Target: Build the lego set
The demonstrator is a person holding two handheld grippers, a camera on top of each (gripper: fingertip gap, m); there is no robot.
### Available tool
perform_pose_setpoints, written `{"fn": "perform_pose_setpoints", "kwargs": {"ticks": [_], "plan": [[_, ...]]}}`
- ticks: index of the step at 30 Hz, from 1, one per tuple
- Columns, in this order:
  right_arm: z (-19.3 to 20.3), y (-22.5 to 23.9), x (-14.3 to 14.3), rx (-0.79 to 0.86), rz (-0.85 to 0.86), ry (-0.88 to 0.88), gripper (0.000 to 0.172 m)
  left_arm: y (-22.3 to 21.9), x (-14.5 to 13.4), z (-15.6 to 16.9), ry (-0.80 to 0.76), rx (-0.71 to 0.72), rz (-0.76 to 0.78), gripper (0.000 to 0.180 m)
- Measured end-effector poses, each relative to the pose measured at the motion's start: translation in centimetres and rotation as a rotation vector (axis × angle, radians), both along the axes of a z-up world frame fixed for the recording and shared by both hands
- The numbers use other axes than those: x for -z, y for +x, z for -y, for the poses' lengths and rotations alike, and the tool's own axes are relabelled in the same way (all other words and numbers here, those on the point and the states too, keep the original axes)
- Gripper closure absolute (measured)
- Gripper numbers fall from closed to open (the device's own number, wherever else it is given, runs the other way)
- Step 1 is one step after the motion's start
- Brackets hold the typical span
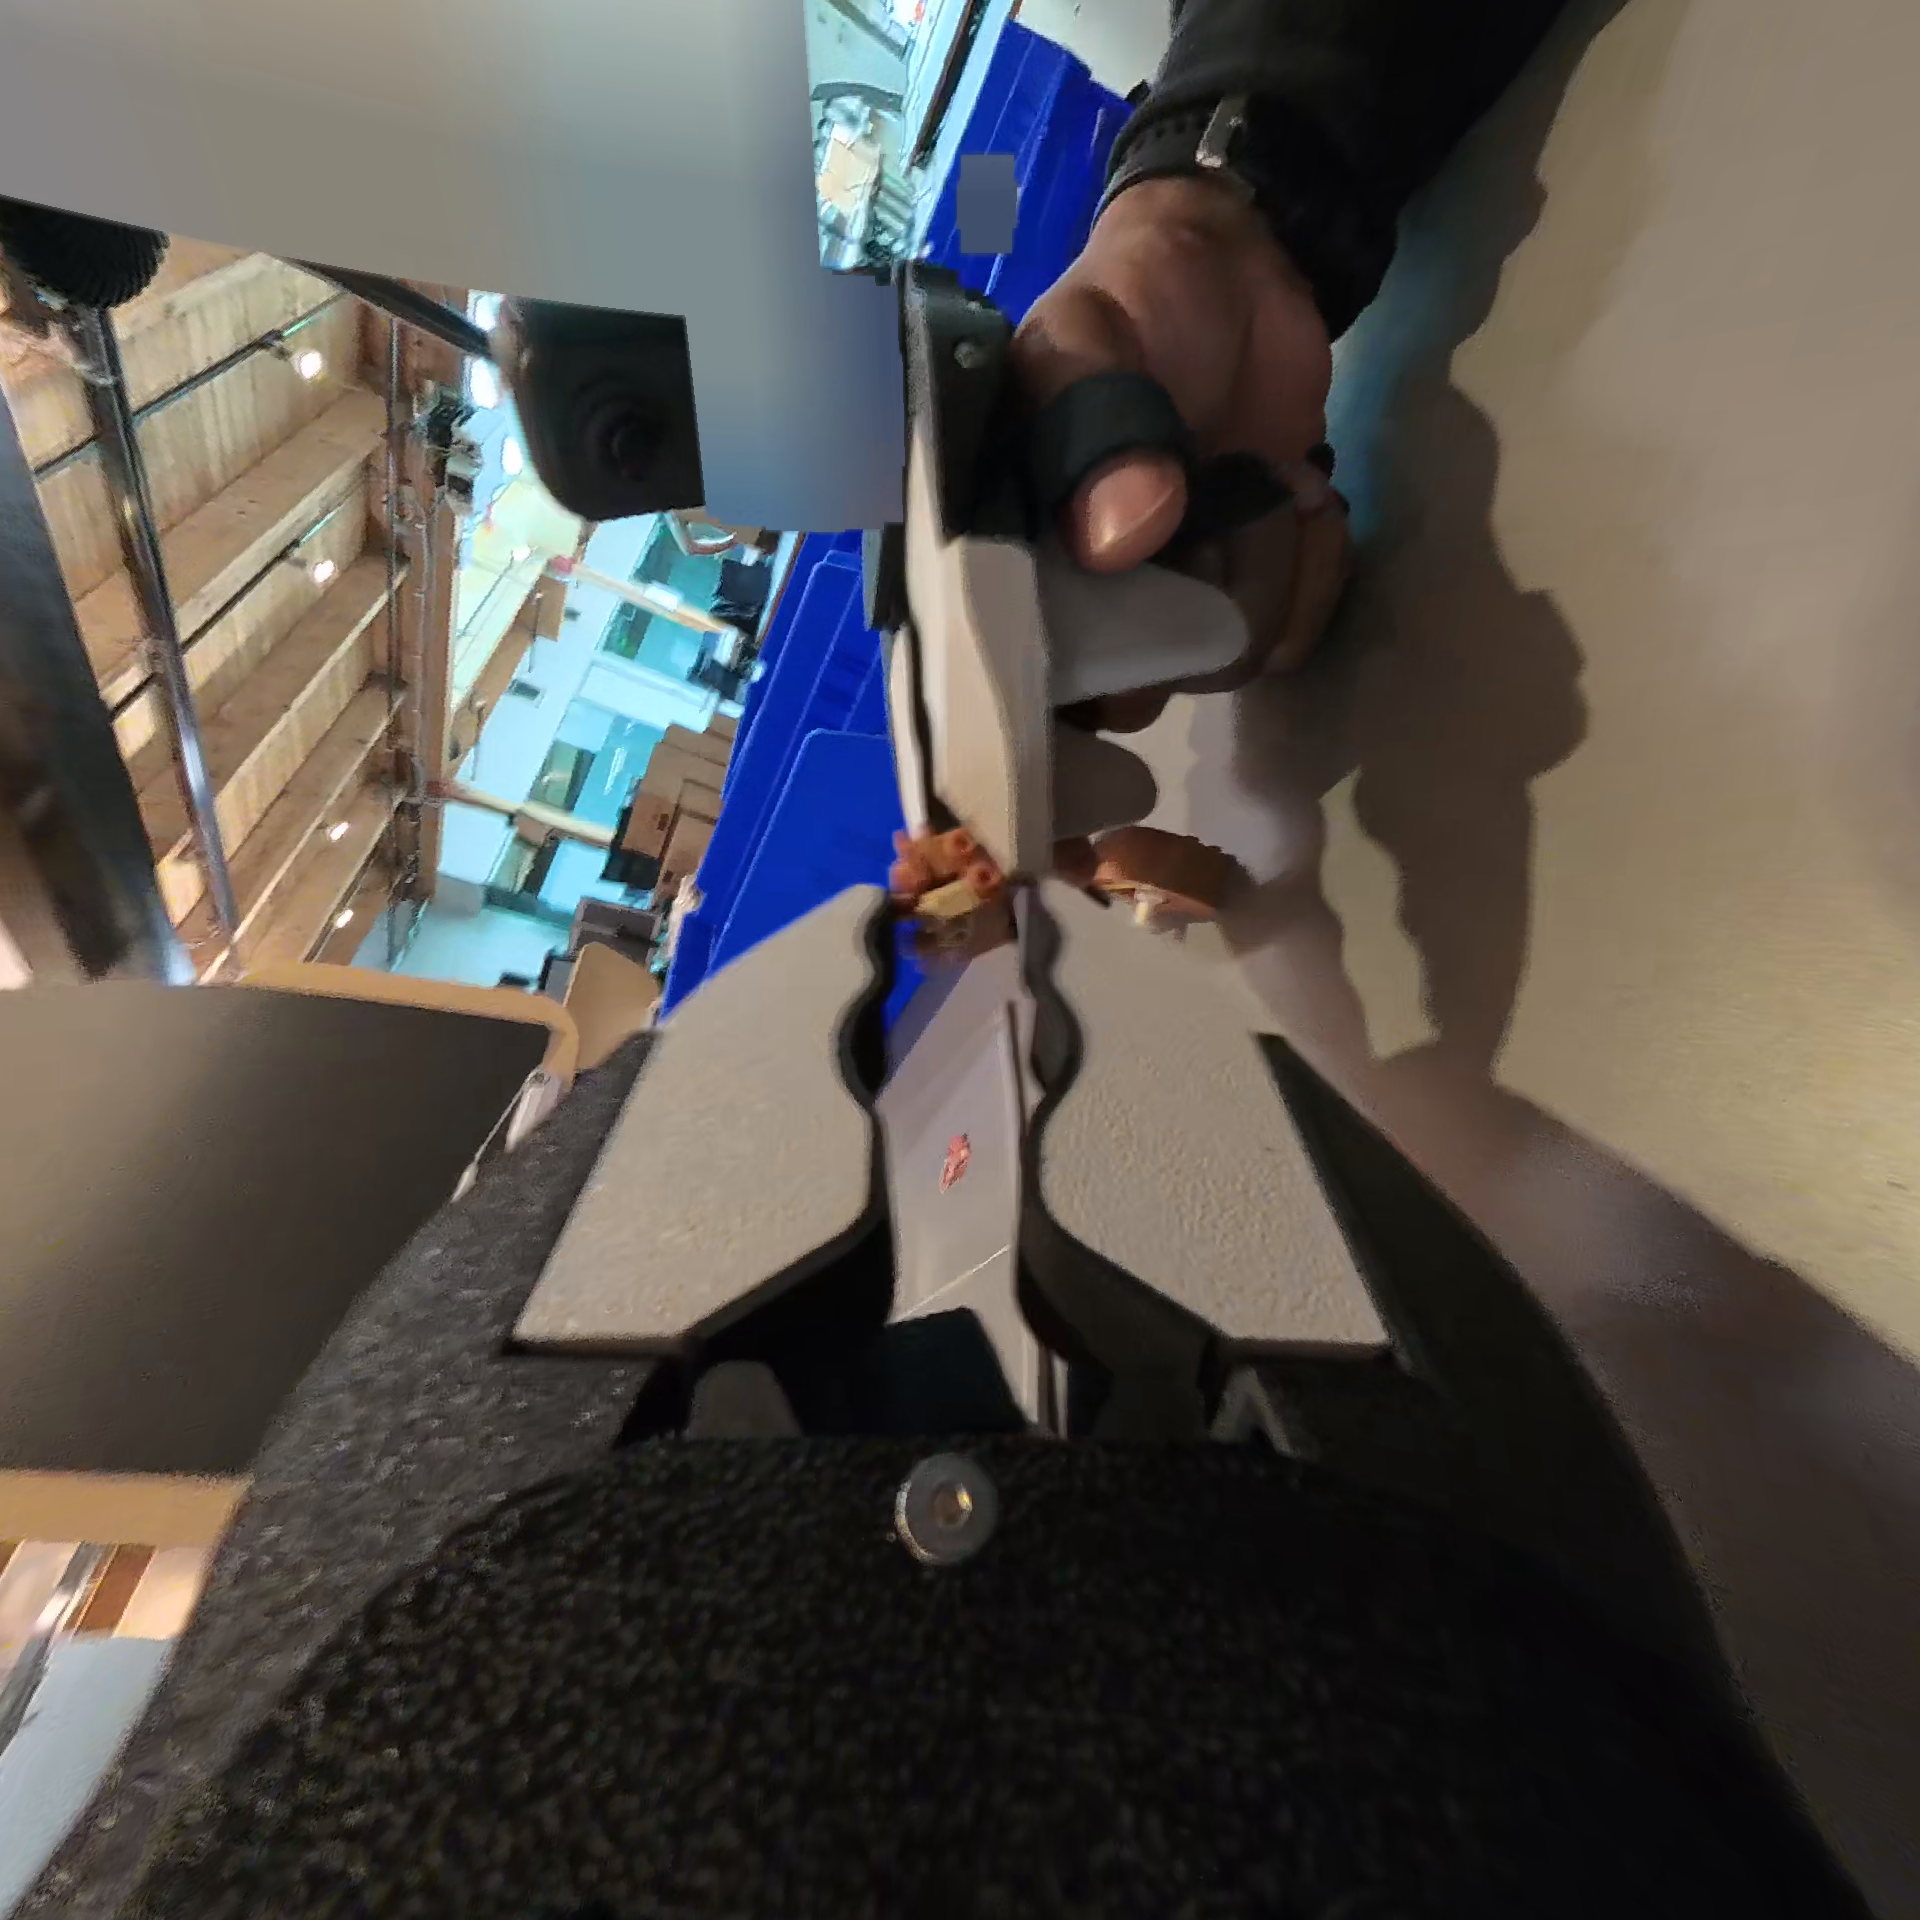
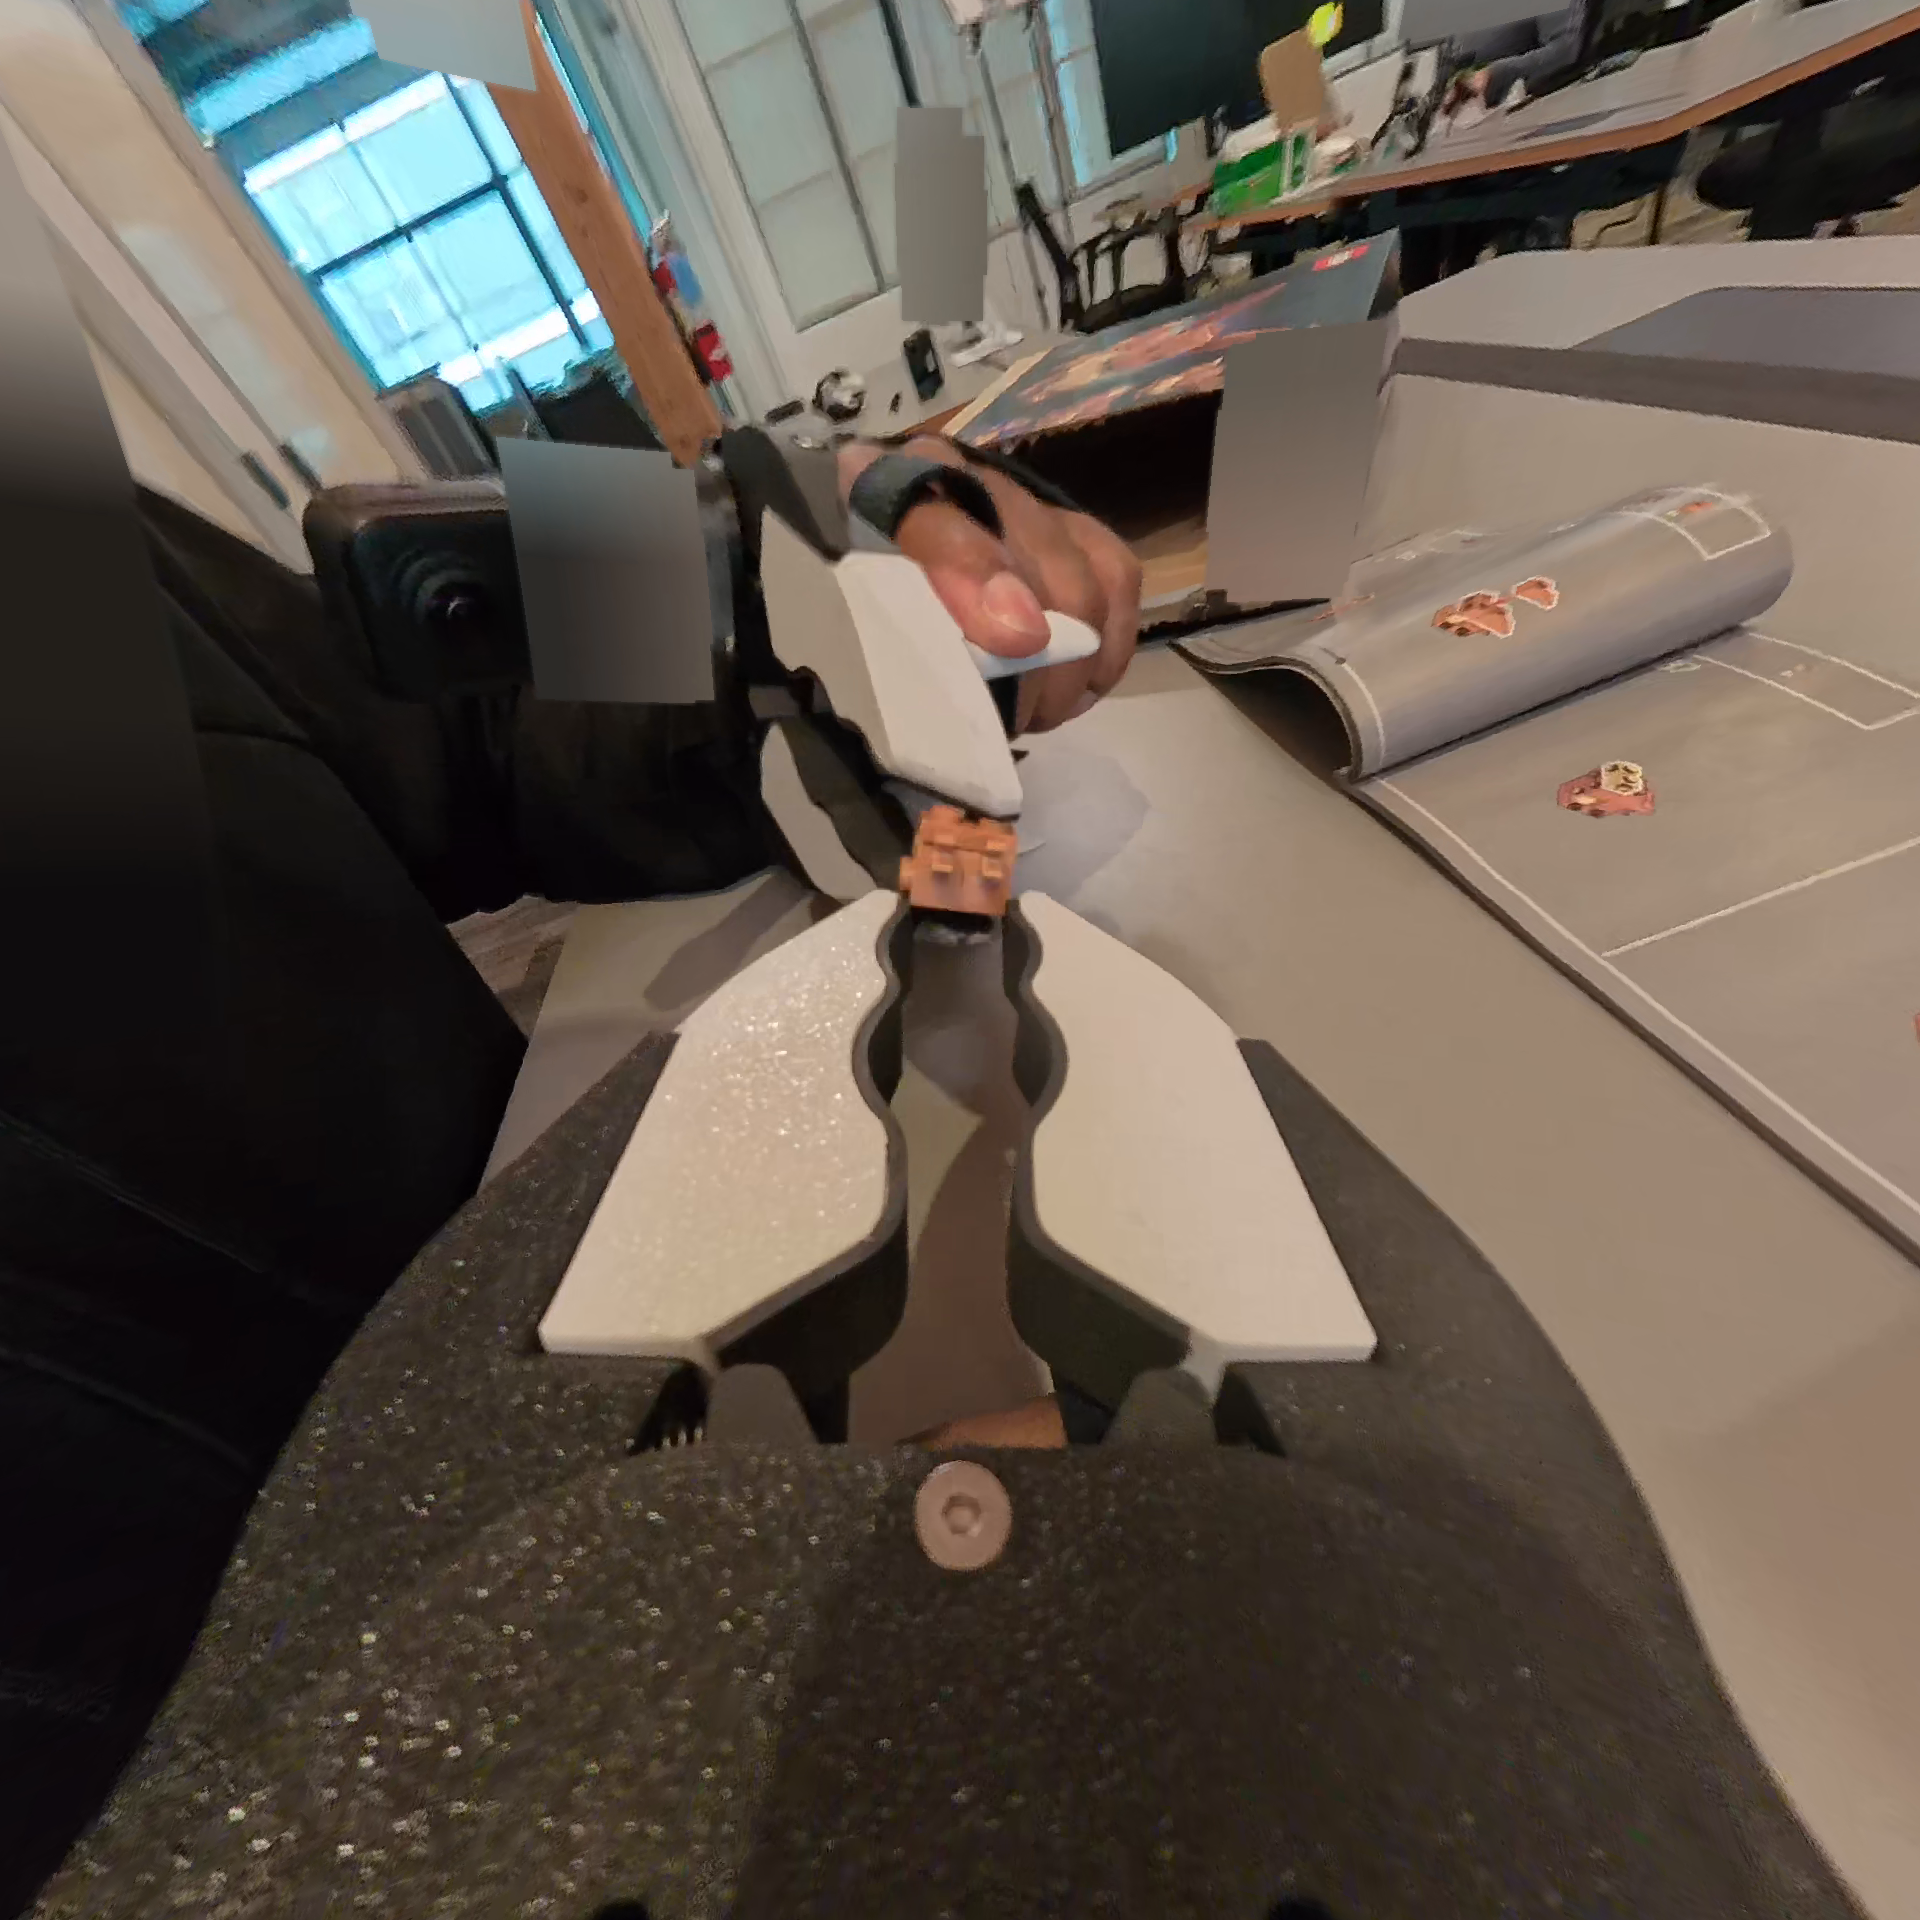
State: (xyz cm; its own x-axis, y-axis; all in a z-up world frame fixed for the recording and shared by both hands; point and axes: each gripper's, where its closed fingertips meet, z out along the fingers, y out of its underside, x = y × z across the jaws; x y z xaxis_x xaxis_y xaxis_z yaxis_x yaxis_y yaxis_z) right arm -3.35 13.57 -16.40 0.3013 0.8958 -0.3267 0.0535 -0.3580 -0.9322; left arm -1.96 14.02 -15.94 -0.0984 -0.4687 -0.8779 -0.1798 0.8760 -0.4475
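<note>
A small brown brick assembly (image 2: 956, 862) with a tan piece on it (image 1: 948, 896) is held in the air between the two grippers, which face each other tip to tip. My right gripper (image 2: 956, 906) is shut on its near end, with both pads against it. In the right wrist view the left gripper reaches it from above, held by a hand (image 2: 1018, 582). In the left wrist view my left gripper (image 1: 951, 906) has its fingertips (image 1: 868, 914) closed in on the same assembly. The picture there is blurred. The right gripper's tip (image 1: 987, 831) meets the assembly from above.
A grey table (image 2: 1299, 1039) lies below. An open grey booklet (image 2: 1558, 644) lies to the right, with a small brown brick cluster (image 2: 1605, 795) on its page. An open cardboard box (image 2: 1195, 364) stands behind it. Blue bins (image 1: 810, 790) show in the left wrist view. Both grippers' tips are close together, under 4 cm apart.
</note>
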Motion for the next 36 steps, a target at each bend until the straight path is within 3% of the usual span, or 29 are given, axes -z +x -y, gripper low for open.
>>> {"fn": "perform_pose_setpoints", "kwargs": {"ticks": [22,36], "plan": [[0.23,-0.14,-0.57,-0.007,-0.049,-0.003,0.155,0.09,-0.47,0.18,-0.098,0.009,0.021,0.162],[-0.20,0.10,-0.67,0.006,-0.088,-0.037,0.155,0.27,-0.47,-0.22,-0.070,-0.026,0.023,0.162]]}}
